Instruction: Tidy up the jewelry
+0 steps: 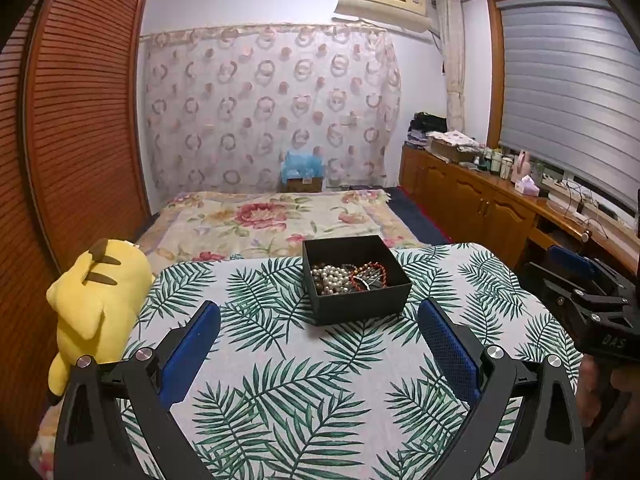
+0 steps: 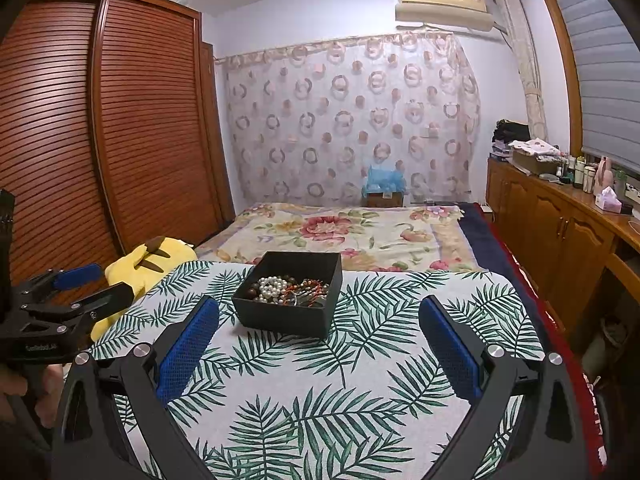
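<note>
Left wrist view has the black box [image 1: 356, 280] sitting corner-on across the leaf-print cloth [image 1: 304, 380], pearls [image 1: 330, 278] and red cord [image 1: 370, 276] tangled inside, strands indistinguishable. Left gripper [image 1: 318, 346] and right gripper [image 2: 318, 346] both gape wide, holding nothing.

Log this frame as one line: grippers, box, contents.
left hand-held gripper open, empty | right hand-held gripper open, empty | black box on leaf-print cloth | pearls, red beads inside

Left gripper [image 1: 319, 316] and right gripper [image 2: 319, 312]: black angular frames, silver screw heads, blue textured finger pads [image 1: 448, 350].
</note>
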Demonstrator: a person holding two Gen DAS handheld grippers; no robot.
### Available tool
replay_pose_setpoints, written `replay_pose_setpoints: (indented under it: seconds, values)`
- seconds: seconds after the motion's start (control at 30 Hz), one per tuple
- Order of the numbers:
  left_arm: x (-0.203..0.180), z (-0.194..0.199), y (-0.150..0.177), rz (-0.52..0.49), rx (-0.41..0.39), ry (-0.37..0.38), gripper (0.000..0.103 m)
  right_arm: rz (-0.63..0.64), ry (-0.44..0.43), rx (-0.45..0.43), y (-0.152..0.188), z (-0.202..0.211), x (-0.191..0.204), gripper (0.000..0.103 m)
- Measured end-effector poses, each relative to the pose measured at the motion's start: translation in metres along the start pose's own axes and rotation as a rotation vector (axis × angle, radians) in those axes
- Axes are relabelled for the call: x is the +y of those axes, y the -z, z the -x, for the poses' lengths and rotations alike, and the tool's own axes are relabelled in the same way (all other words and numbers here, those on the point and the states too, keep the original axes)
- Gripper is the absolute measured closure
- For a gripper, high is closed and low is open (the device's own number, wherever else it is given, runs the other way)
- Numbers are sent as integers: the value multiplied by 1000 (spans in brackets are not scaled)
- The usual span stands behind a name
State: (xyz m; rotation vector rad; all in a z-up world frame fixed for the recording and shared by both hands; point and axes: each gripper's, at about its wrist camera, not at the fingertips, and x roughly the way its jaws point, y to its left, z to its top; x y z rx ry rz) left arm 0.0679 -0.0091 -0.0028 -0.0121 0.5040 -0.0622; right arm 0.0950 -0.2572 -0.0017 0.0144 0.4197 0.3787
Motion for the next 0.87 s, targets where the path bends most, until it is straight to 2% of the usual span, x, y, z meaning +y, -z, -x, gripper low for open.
replay_pose_setpoints:
  seconds: [0.87]
  values:
    - [-2,2,-1,3,0,0,8,-3,-9,7,2,-4,8,2]
